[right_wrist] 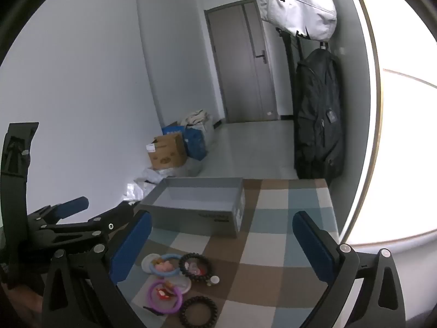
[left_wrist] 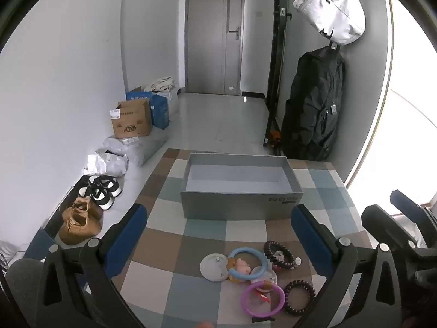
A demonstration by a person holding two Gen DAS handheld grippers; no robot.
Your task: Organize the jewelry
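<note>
A pile of jewelry lies on the checkered cloth: a blue ring point(left_wrist: 248, 263) point(right_wrist: 164, 265), a purple ring point(left_wrist: 262, 299) point(right_wrist: 164, 296), two dark beaded bracelets point(left_wrist: 279, 254) point(left_wrist: 299, 297) point(right_wrist: 195, 267) point(right_wrist: 198, 313), white round discs point(left_wrist: 214, 267) and small pink charms. An empty grey box point(left_wrist: 240, 187) point(right_wrist: 196, 206) stands behind the pile. My left gripper point(left_wrist: 218, 235) is open and empty, above the pile. My right gripper point(right_wrist: 222, 242) is open and empty, right of the pile. The left gripper shows in the right wrist view point(right_wrist: 82, 218).
Shoes point(left_wrist: 82, 218), plastic bags and cardboard boxes point(left_wrist: 132, 120) line the left wall on the floor. A black bag point(left_wrist: 314, 109) and a white bag point(left_wrist: 333, 5) hang at the right. A grey door point(left_wrist: 213, 32) is at the back. The table's left edge is near the box.
</note>
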